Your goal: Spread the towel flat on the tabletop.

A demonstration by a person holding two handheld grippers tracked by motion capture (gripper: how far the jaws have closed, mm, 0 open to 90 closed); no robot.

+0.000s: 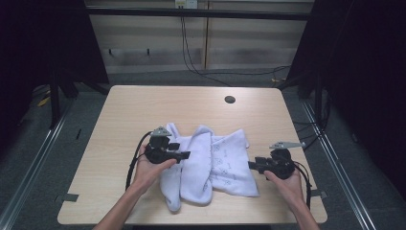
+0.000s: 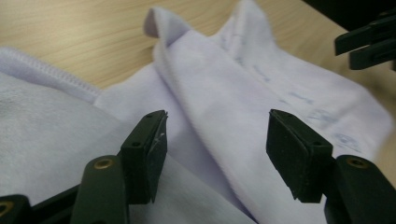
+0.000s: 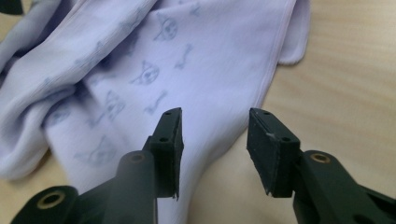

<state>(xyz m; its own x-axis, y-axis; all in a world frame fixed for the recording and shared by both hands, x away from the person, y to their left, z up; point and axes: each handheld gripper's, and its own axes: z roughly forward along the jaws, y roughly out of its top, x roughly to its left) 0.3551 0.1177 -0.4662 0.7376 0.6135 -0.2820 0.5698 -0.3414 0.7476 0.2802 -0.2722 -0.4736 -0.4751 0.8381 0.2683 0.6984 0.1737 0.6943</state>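
Lying: pale garment (image 1: 210,160), crumpled at the table's (image 1: 119,115) middle.
Handling: probably light, soft, limp.
Hold: hemmed edge.
Left gripper (image 2: 217,140): wide apart, empty.
Right gripper (image 3: 214,140): parted, empty.

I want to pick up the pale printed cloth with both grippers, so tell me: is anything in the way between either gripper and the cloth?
Nothing visible. The left gripper hangs open over the cloth, and the right gripper is open at its edge, with bare table around it.
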